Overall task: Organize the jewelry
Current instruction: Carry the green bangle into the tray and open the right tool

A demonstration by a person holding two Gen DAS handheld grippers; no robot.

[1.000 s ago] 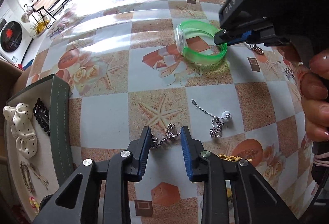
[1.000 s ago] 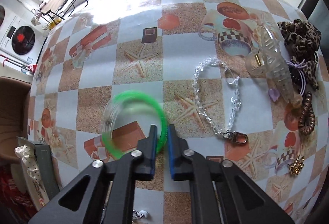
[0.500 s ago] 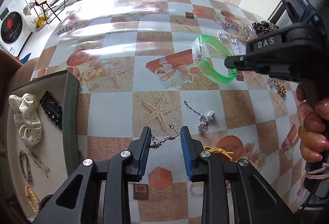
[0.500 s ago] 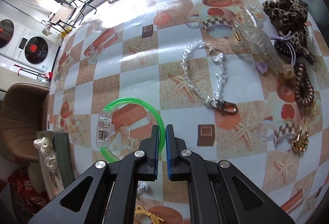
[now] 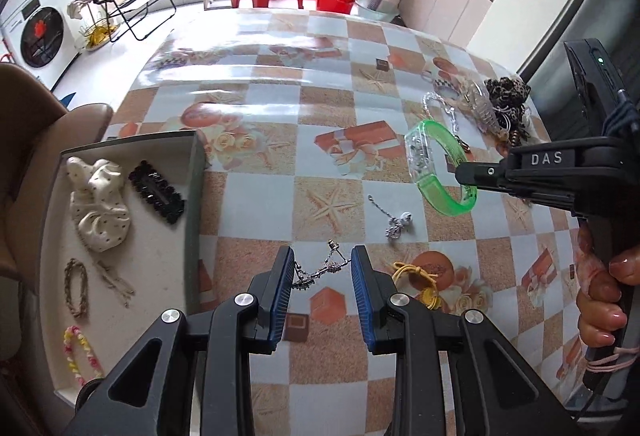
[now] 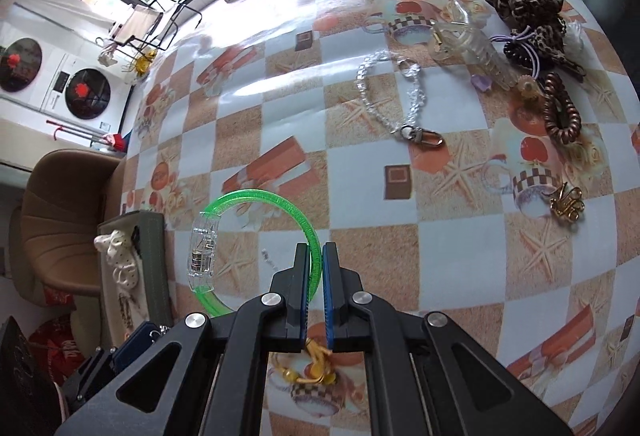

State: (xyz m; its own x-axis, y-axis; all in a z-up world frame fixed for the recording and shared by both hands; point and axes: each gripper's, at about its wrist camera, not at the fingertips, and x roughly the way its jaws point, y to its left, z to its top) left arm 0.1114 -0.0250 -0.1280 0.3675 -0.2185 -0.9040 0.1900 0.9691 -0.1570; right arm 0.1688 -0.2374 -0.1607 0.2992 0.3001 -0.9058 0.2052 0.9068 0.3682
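Observation:
My right gripper (image 6: 315, 256) is shut on a green translucent bangle (image 6: 256, 196) with a clear clasp and holds it above the table; it also shows in the left wrist view (image 5: 434, 166). My left gripper (image 5: 320, 268) is partly open, and a thin silver chain (image 5: 320, 268) hangs strung between its blue pads. A grey tray (image 5: 194, 196) at the left holds a white polka-dot scrunchie (image 5: 98, 204), a black hair clip (image 5: 158, 192), a braided loop and a pink-yellow band.
On the patterned tablecloth lie a silver earring chain (image 5: 394, 222), a yellow hair tie (image 5: 420, 280), a clear bead chain (image 6: 384, 96), a clear claw clip (image 6: 476, 48), a leopard scrunchie (image 6: 528, 0), a brown coil tie (image 6: 560, 112) and a gold clip (image 6: 566, 202).
My right gripper has lifted the green bangle off the table and carried it left. My left gripper has risen and pulled back with the silver chain between its pads.

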